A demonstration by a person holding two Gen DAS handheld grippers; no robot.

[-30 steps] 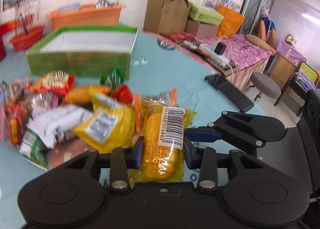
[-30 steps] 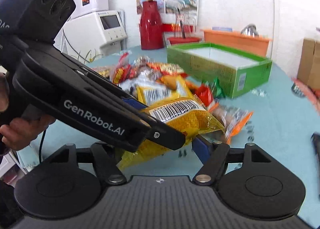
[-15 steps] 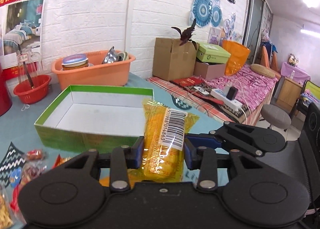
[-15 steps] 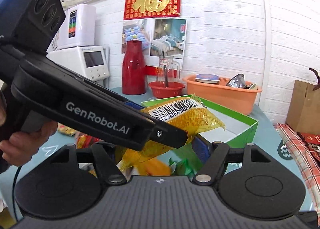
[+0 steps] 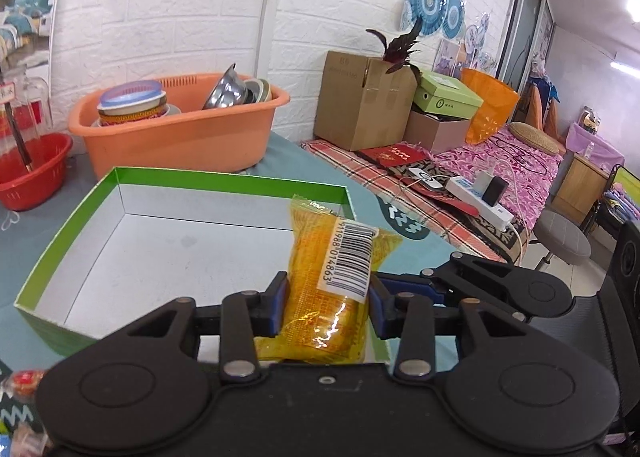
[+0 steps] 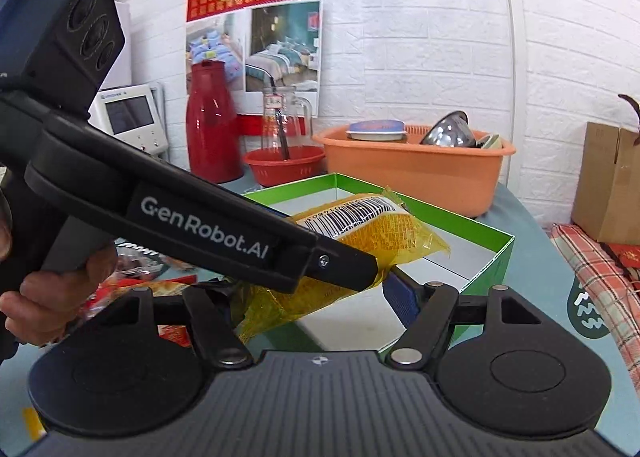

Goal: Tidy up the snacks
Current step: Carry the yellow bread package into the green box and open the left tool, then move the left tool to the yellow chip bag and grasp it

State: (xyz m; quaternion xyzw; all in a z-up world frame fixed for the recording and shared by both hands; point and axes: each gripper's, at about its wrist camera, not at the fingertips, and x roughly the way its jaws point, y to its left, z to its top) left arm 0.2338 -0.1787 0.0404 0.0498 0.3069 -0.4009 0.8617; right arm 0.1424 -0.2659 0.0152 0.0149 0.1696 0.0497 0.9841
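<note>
A yellow snack packet (image 5: 320,297) with a barcode label sits between the blue pads of my left gripper (image 5: 326,305), held over the near right part of the green box (image 5: 224,181). The jaws are opening, and the pads still touch the packet's sides. The box's white floor is bare. In the right wrist view the left gripper (image 6: 360,269) crosses from the left with the packet (image 6: 400,233) above the box (image 6: 424,205). My right gripper (image 6: 310,293) stands wide open just behind, and the packet's tail hangs between its fingers without touching them. Its left finger is hidden.
Loose snacks (image 6: 132,289) lie on the teal table at the lower left. Behind the box stand an orange basin (image 5: 180,137) of dishes, a red basket (image 5: 28,173), a red flask (image 6: 210,125) and a glass jug (image 6: 280,117). Cardboard boxes (image 5: 360,97) sit to the right.
Both grippers have travelled from above the snack pile to over the green box, carrying the yellow packet along. The left jaws stand slightly wider than before.
</note>
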